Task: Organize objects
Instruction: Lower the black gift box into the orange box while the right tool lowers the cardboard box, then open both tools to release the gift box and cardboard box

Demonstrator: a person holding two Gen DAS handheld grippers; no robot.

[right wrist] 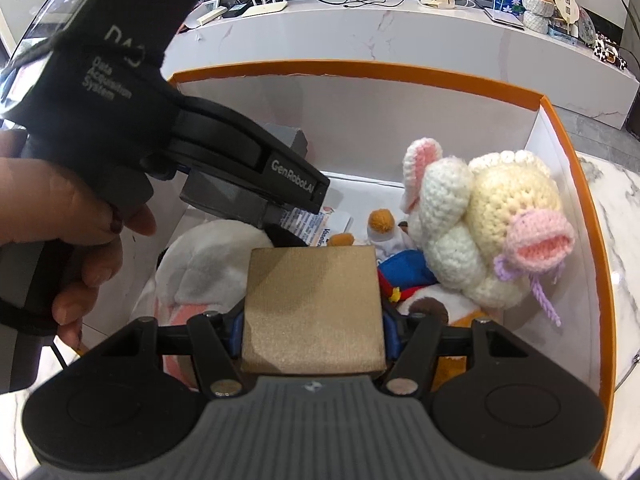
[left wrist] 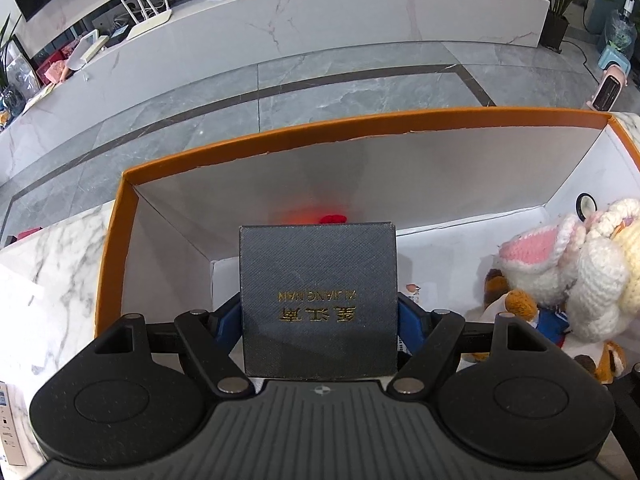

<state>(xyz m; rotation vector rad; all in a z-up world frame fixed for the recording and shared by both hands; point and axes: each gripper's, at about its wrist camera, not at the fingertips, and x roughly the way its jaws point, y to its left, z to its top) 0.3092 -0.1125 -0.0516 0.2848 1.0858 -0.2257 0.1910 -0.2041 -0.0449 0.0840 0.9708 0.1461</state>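
Observation:
My left gripper (left wrist: 319, 316) is shut on a dark grey box (left wrist: 318, 280) with gold lettering, its blue pads (left wrist: 226, 320) pressing both sides. It hangs over the left part of an orange storage box (left wrist: 280, 134) with white walls. The right wrist view shows that gripper (right wrist: 256, 184) from the side, a hand (right wrist: 60, 232) on its handle and the dark box (right wrist: 224, 196) in its jaws. My right gripper (right wrist: 312, 326) is shut on a gold box (right wrist: 312, 308), held above the toys inside the orange box (right wrist: 360, 70).
Inside the storage box lie a crocheted cream and pink toy (right wrist: 480, 232), a white plush (right wrist: 208, 268), a small orange-headed doll (right wrist: 382, 220) and a printed leaflet (right wrist: 316, 224). The box stands on a marble table (left wrist: 52, 264). Beyond are grey floor tiles (left wrist: 320, 80) and a long white console (left wrist: 320, 12).

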